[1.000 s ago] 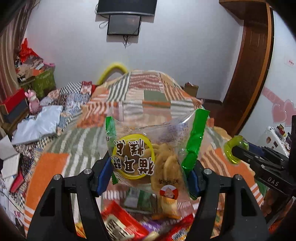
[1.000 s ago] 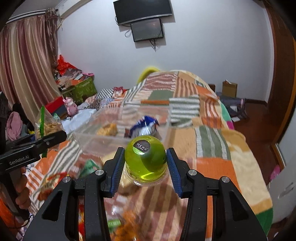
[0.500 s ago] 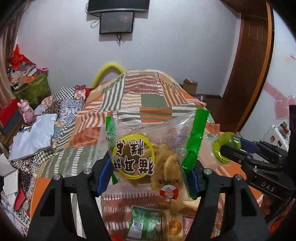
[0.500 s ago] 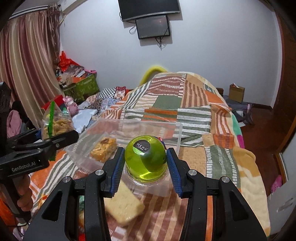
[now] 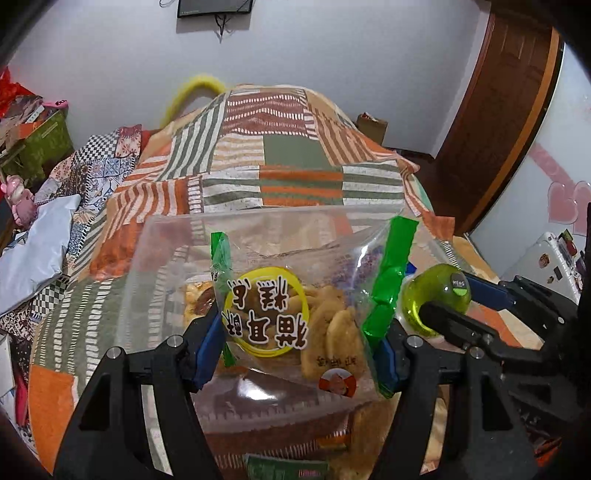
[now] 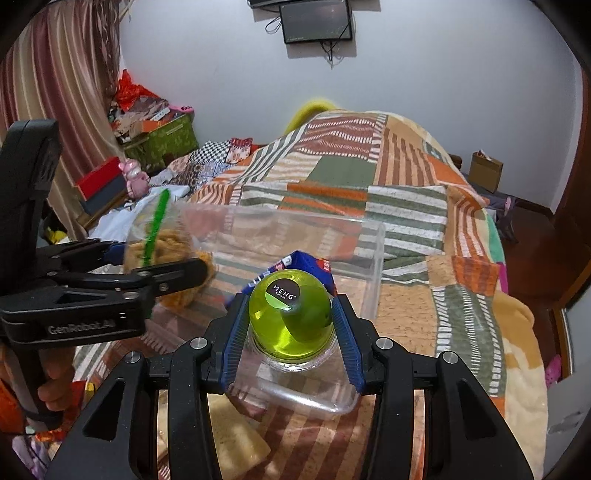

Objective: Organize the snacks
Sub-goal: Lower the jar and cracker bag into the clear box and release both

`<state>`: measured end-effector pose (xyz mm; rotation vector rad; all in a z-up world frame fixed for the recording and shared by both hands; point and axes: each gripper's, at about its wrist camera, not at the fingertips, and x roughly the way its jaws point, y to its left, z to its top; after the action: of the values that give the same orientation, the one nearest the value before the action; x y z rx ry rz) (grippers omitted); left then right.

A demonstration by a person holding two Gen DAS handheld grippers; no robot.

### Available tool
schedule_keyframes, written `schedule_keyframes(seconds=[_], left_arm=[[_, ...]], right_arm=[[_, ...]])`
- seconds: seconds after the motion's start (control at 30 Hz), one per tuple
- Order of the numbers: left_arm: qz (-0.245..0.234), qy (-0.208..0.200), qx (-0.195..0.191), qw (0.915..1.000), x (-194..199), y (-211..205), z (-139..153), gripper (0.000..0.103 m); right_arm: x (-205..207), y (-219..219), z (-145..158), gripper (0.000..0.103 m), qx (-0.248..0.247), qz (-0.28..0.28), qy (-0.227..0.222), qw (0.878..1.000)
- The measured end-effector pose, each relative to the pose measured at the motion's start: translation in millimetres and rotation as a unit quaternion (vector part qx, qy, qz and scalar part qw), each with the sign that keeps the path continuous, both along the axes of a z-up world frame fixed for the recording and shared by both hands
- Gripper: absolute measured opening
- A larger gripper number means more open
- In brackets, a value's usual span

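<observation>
Blue-padded black left tongs [image 5: 295, 350] are clamped on a clear bag of biscuits [image 5: 295, 314] with green side seams and a round yellow label, gripping it by its two edges. The bag hangs upright over the near rim of a clear plastic bin [image 5: 155, 280], its lower end apparently inside the bin, though the transparent wall makes that hard to judge. Just to its right, the right tongs [image 6: 290, 325] are closed on a green jelly cup [image 6: 290, 317] with a dark round sticker on its dome; the pads press on both sides of it. The cup sits above the bin's near right corner [image 6: 332, 406], close to the rounded rim.

Inside the bin lie a blue snack packet [image 6: 306, 262], directly behind the cup, and an orange-brown snack near the left wall. Between bag and cup there is a small gap; the middle and far part of the bin's floor look free. A pale wrapped cake [image 6: 236, 439] lies on the bed in front of the bin.

Beyond the bin's far edge the patchwork blanket [image 6: 406, 206] stretches bare towards the white wall [image 6: 443, 74], with a wall screen [image 6: 314, 20] above.
</observation>
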<state>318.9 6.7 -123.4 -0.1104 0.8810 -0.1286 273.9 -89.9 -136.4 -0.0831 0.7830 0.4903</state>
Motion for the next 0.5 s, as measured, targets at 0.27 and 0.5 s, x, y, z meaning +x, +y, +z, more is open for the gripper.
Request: schedule_keyframes(seconds=[0.27, 0.5], left_arm=[[0.002, 0.013, 0.024, 0.9996, 9, -5, -12, 0.069], [0.011, 0.027, 0.035, 0.9990, 10, -1, -21, 0.075]], right_arm=[[3, 7, -10, 0.043, -0.012, 0.011, 0.012, 1.000], [2, 15, -13, 0.043, -0.030, 0.018, 0.018, 0.999]])
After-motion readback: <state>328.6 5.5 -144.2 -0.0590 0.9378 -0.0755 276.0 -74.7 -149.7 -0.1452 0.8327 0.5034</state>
